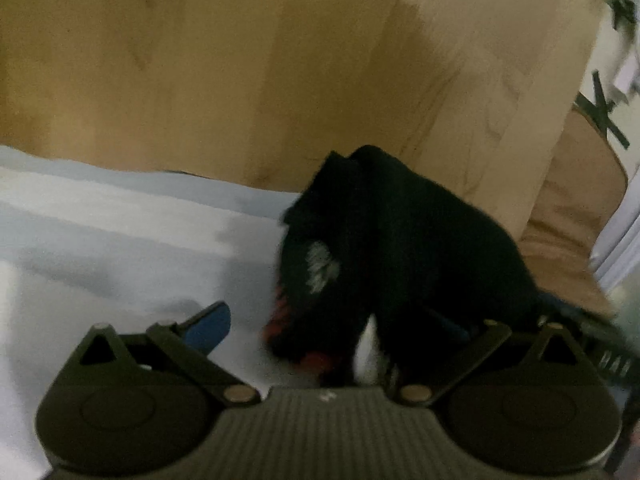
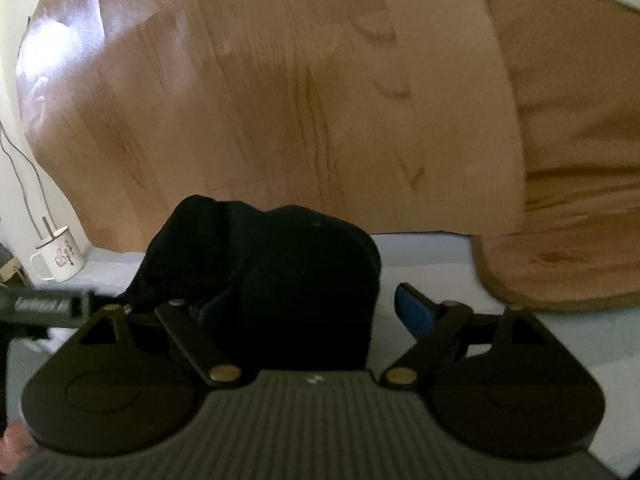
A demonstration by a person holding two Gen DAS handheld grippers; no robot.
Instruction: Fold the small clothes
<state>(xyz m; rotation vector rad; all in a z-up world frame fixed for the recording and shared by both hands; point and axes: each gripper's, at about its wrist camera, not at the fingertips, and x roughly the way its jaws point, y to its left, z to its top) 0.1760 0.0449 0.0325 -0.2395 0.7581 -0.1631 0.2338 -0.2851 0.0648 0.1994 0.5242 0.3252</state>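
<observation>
With both tongs spread wide — left tongs [image 1: 336,320], right tongs [image 2: 310,304] — around the bunched black garment [image 1: 400,248] on the pale counter [image 1: 100,240], we risk pinching several layers and folding it crooked.

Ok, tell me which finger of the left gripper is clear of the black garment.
The image-left finger: its blue pad is bare over the white cloth; the other lies behind the black garment.
</observation>
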